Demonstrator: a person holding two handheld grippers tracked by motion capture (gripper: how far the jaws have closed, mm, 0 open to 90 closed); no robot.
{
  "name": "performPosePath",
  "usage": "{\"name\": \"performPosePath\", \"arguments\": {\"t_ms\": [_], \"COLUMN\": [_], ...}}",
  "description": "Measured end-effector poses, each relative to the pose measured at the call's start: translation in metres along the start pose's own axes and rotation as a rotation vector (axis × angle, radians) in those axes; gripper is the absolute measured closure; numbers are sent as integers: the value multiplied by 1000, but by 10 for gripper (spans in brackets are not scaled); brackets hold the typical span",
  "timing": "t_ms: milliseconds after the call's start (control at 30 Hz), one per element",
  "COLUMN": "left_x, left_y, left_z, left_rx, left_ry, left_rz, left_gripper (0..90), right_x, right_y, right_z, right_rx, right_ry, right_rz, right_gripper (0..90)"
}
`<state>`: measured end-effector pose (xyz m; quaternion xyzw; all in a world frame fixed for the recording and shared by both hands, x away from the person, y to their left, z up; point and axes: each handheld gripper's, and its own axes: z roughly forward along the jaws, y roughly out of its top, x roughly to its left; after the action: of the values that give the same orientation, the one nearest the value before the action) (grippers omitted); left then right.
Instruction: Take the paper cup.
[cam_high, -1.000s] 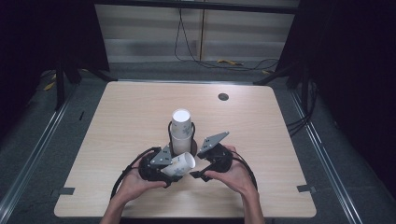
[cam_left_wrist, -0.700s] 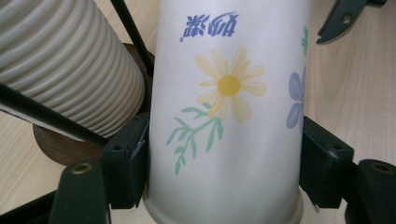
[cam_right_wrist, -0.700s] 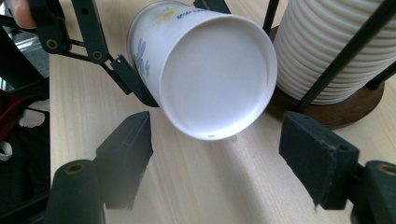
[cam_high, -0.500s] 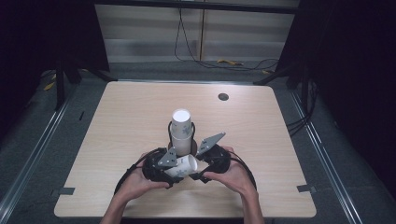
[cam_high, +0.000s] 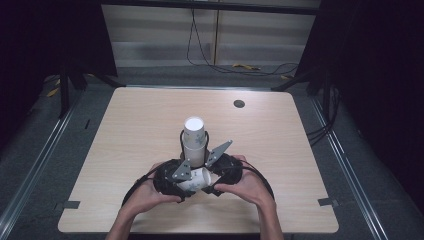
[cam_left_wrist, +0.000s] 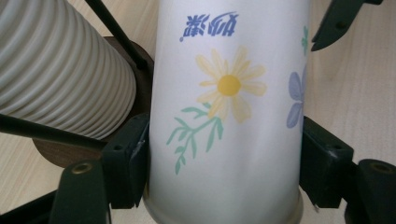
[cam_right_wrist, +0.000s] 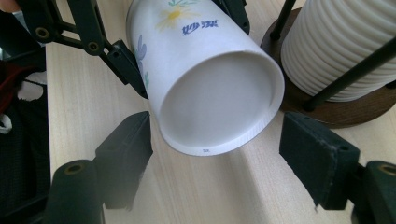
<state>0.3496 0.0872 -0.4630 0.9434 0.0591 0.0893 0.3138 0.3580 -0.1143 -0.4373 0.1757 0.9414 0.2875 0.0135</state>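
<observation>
Nearest the person, the left gripper (cam_high: 176, 176) had its jaws pinching a paper cup (cam_high: 196, 180) by its sides, lying level just above the table (cam_high: 300, 150). The right gripper (cam_right_wrist: 215, 154) faced the cup's closed base, jaws spread to either side and just closing, pads not touching it. So one cup looked drawn free, with the handover or placing left. The cup was white, printed with a yellow daisy, a mauve flower and blue script. Just behind stood the ribbed cup stack (cam_high: 194, 135) in its wire holder (cam_high: 182, 145)
</observation>
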Motion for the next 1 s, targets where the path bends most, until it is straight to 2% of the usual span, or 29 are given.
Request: {"name": "performPosePath", "arguments": {"t_ms": [200, 500, 600, 767, 933, 1000], "left_x": [-1, -2, -3, -4, -7, -7], "left_y": [3, 5, 6, 7, 7, 7], "left_z": [0, 4, 5, 7, 8, 8], "left_rx": [6, 30, 36, 38, 28, 30], "left_ry": [0, -12, -7, -12, -13, -8], "left_rz": [12, 21, 28, 34, 33, 36], "left_gripper": [289, 288, 288, 288, 286, 286], "right_x": [-2, -5, -5, -7, -6, -5], "right_y": [2, 2, 2, 2, 3, 4], "right_z": [-1, 2, 4, 6, 9, 11], "right_rx": [7, 65, 72, 79, 76, 84], "right_ry": [6, 38, 35, 56, 112, 130], "right_rz": [1, 6, 10, 12, -2, 7], "right_gripper": [261, 261, 257, 255, 253, 255]}}
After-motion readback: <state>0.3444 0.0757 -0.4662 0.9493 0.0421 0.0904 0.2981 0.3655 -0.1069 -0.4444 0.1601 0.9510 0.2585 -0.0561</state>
